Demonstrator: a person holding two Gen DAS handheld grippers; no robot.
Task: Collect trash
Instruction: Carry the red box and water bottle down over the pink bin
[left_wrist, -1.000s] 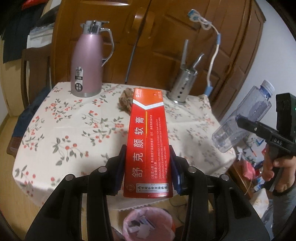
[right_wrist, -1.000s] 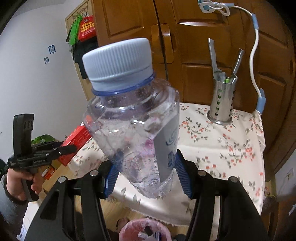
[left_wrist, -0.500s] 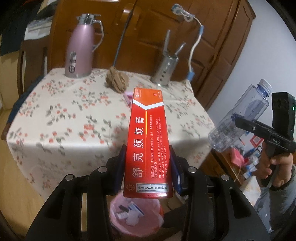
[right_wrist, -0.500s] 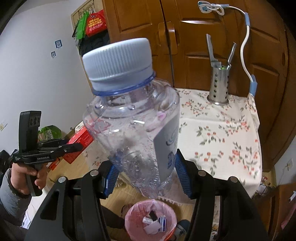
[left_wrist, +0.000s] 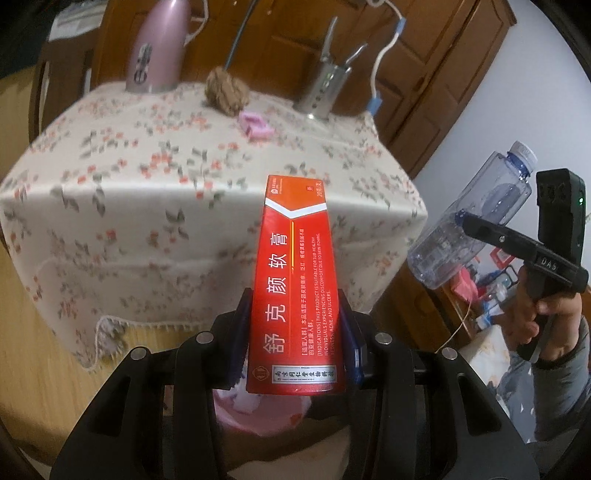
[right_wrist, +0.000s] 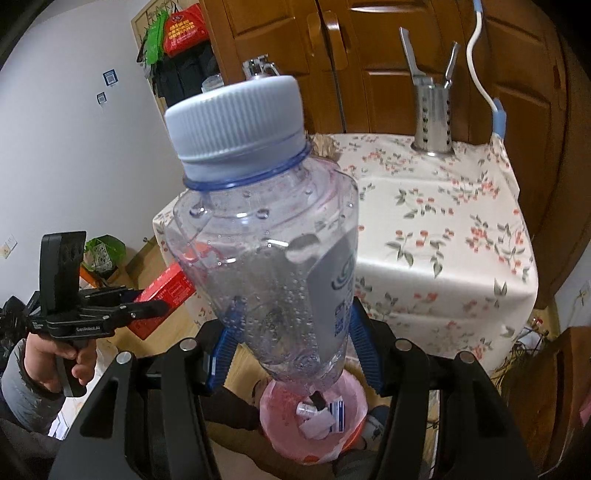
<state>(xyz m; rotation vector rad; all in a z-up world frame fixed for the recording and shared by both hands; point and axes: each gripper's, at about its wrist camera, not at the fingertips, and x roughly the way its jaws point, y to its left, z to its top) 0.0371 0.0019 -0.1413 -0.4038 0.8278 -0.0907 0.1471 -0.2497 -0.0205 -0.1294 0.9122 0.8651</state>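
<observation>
- A red ointment box (left_wrist: 295, 295) stands clamped between the blue pads of the left gripper (left_wrist: 295, 345), directly above the pink-lined trash bin (left_wrist: 258, 413).
- A clear plastic water bottle (right_wrist: 269, 266) with a pale blue cap is squeezed in the right gripper (right_wrist: 290, 345), its base over the same bin (right_wrist: 317, 413), which holds paper scraps.
- Beyond the bin, the floral-clothed table (left_wrist: 166, 206) carries a pink thermos (left_wrist: 157, 51), a steel utensil holder (left_wrist: 325, 90), a brown crumpled wad (left_wrist: 226, 94) and a small pink item (left_wrist: 255, 125).
</observation>
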